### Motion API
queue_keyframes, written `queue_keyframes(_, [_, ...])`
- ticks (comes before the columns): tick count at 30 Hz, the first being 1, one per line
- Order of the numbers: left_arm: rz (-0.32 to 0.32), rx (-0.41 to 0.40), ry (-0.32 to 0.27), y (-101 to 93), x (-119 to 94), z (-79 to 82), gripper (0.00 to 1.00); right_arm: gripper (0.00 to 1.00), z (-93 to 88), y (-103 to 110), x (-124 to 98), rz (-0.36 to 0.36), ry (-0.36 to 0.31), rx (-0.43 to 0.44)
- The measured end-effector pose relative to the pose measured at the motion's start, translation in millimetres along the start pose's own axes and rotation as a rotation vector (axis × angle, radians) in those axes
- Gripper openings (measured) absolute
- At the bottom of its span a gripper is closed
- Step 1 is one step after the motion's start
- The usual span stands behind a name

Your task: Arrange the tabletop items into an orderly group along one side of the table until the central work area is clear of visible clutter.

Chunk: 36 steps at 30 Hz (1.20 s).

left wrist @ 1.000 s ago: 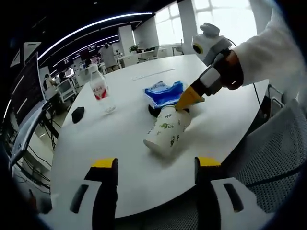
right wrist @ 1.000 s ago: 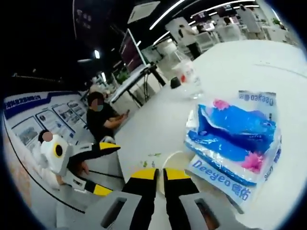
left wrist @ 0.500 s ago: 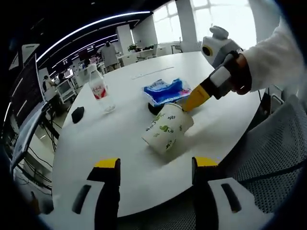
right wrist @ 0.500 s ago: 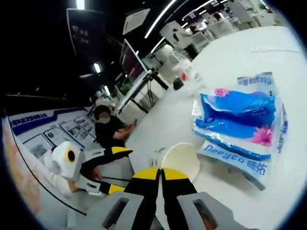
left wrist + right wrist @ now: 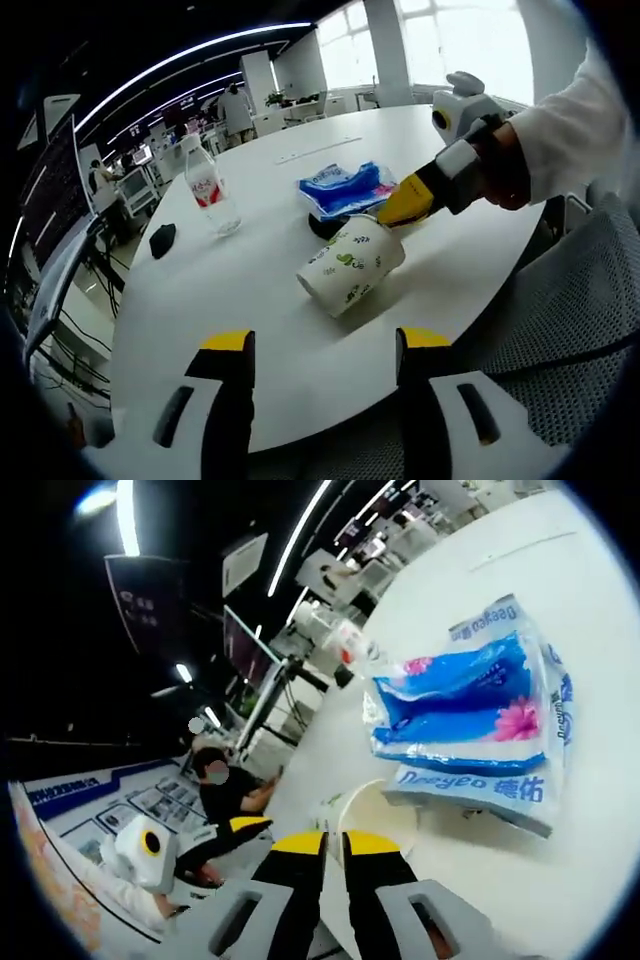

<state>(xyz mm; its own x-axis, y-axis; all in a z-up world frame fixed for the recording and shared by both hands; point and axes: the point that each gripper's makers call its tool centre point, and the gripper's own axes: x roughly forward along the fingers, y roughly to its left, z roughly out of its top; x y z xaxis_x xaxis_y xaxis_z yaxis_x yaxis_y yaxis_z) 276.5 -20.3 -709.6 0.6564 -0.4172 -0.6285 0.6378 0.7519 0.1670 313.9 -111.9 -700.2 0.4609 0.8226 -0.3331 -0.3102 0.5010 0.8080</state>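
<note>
Right gripper (image 5: 398, 207) is pinched on the rim of a paper cup (image 5: 351, 265), jaws nearly together with the cup wall between them; in the right gripper view the same gripper (image 5: 333, 842) sits at the cup's open mouth (image 5: 378, 805). The cup hangs tilted, mouth toward the gripper, base low over the table (image 5: 250, 300), near the front edge on the person's side. Left gripper (image 5: 320, 345) hovers off the near edge, jaws wide apart, holding nothing. Just behind the cup lies a blue tissue pack (image 5: 345, 189), with a small dark object tucked at its front, partly hidden. Farther back stands a water bottle (image 5: 208, 187), and a black mouse-like object (image 5: 162, 238) lies well apart to the side. Risk, as I judge it: a thin rim grip on a light cup may slip or crush the wall, so the cup could drop and roll off the near edge; a swing could also nudge the tissue pack. Table is round, white and glossy. Beyond it is an open office with strip lights, desks, monitors and bright windows.
</note>
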Motion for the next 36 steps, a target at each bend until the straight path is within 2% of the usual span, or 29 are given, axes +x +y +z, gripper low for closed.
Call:
queue_keyframes(2, [0.0, 0.004, 0.002, 0.0, 1, -1.0, 0.55, 0.15, -1.7, 2, 3, 0.004, 0.009, 0.004])
queue_keyframes(7, [0.002, 0.007, 0.003, 0.4, 3, -2.6, 0.55, 0.02, -10.6, 4, 12, 0.005, 0.052, -0.015])
queue_keyframes(8, [0.003, 0.007, 0.003, 0.5, 3, -2.9, 0.54, 0.01, -10.5, 3, 14, 0.0, 0.049, -0.003])
queue_keyframes(9, [0.003, 0.007, 0.004, 0.6, 3, -2.9, 0.54, 0.0, -10.3, 11, 15, 0.039, 0.044, 0.032])
queue_keyframes(11, [0.004, 0.01, 0.005, 0.5, 2, -2.6, 0.54, 0.0, -8.5, 17, 17, 0.066, 0.032, 0.078])
queue_keyframes(12, [0.005, 0.012, 0.005, 0.6, 2, -2.5, 0.54, 0.0, -8.1, 16, 16, 0.066, 0.031, 0.076])
queue_keyframes(17, [0.008, 0.021, 0.005, 0.8, 0, -1.7, 0.52, 0.0, -5.3, 27, 14, 0.067, 0.066, 0.004])
queue_keyframes(21, [0.011, 0.025, 0.006, 1.1, 0, -1.1, 0.52, 0.0, 9.3, 44, 11, 0.083, 0.08, -0.092])
queue_keyframes(25, [0.011, 0.025, 0.004, 0.8, 0, -0.8, 0.53, 0.0, 28.0, 58, 11, 0.082, 0.103, -0.231])
queue_keyframes(31, [0.01, -0.013, -0.026, 1.1, -3, 6.1, 0.61, 0.0, 53.1, 75, 12, 0.083, 0.13, -0.41])
queue_keyframes(34, [0.009, -0.033, -0.035, 1.3, -3, 7.9, 0.64, 0.0, 62.3, 76, 14, 0.071, 0.159, -0.47])
queue_keyframes(36, [0.01, -0.031, -0.034, 1.2, -3, 7.7, 0.64, 0.0, 67.0, 76, 15, 0.07, 0.166, -0.481])
